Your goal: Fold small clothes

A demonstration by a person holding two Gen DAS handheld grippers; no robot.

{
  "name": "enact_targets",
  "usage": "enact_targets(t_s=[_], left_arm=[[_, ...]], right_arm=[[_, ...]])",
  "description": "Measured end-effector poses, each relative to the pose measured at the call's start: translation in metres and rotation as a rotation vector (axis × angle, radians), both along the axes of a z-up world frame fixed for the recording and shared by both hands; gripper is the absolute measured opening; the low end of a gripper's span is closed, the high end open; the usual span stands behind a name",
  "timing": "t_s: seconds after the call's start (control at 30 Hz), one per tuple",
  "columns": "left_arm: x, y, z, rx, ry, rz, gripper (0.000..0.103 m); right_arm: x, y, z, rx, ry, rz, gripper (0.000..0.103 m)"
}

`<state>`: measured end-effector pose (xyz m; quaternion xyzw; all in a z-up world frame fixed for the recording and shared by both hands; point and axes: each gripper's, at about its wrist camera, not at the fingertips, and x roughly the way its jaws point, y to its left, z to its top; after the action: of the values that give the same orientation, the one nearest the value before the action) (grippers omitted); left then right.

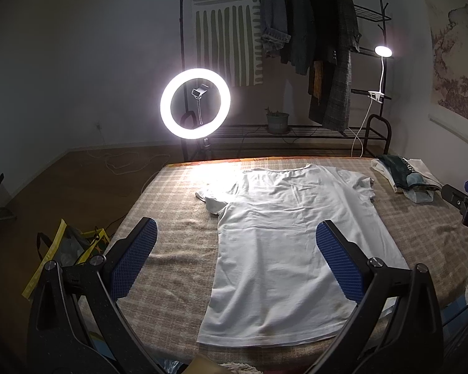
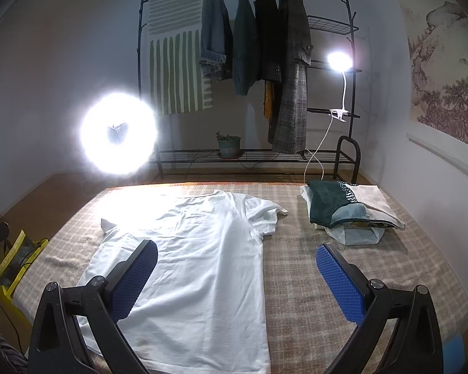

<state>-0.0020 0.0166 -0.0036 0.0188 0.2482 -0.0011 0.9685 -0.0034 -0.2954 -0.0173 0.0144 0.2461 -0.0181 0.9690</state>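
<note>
A white T-shirt [image 1: 284,237] lies flat on the checked bed cover [image 1: 171,218], collar at the far end and hem near me. It also shows in the right wrist view [image 2: 196,265]. My left gripper [image 1: 235,258] is open and empty, held above the shirt's lower left part. My right gripper [image 2: 235,277] is open and empty, above the shirt's right edge. The right gripper also shows at the right edge of the left wrist view [image 1: 465,202].
A pile of folded clothes [image 2: 346,208] lies at the far right of the bed. A ring light [image 1: 195,103] and a clothes rack [image 2: 265,62] with a clip lamp [image 2: 340,60] stand beyond the bed. A yellow bag [image 1: 65,249] sits on the floor at the left.
</note>
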Motion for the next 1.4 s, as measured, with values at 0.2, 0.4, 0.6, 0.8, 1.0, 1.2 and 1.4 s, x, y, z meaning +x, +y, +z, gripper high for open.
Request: enact_targets(t_s=[0.2, 0.4, 0.6, 0.8, 1.0, 1.2, 1.4], left_arm=[[-0.0003, 0.0, 0.0, 0.0, 0.0, 0.001, 0.103], [-0.0004, -0.0007, -0.0008, 0.001, 0.0, 0.001, 0.103], [-0.0002, -0.0004, -0.0007, 0.001, 0.0, 0.0, 0.103], [-0.0003, -0.0006, -0.0008, 0.002, 0.0, 0.001, 0.103], [-0.0004, -0.0002, -0.0009, 0.002, 0.0, 0.001, 0.103], [0.0004, -0.0004, -0.0016, 0.003, 0.0, 0.002, 0.103], [0.0012, 0.0015, -0.0027, 0.004, 0.001, 0.005, 0.103]], right_arm=[[0.0004, 0.0005, -0.002, 0.001, 0.003, 0.001, 0.103], [0.0001, -0.0004, -0.0034, 0.001, 0.006, 0.001, 0.103], [0.0004, -0.0002, -0.0033, -0.002, 0.006, 0.001, 0.103], [0.0008, 0.0, -0.0029, -0.001, 0.006, 0.001, 0.103], [0.0006, 0.0, -0.0034, -0.003, 0.006, 0.001, 0.103], [0.0012, 0.0005, -0.0027, -0.003, 0.007, 0.001, 0.103], [0.0012, 0.0001, -0.003, -0.003, 0.006, 0.002, 0.103]])
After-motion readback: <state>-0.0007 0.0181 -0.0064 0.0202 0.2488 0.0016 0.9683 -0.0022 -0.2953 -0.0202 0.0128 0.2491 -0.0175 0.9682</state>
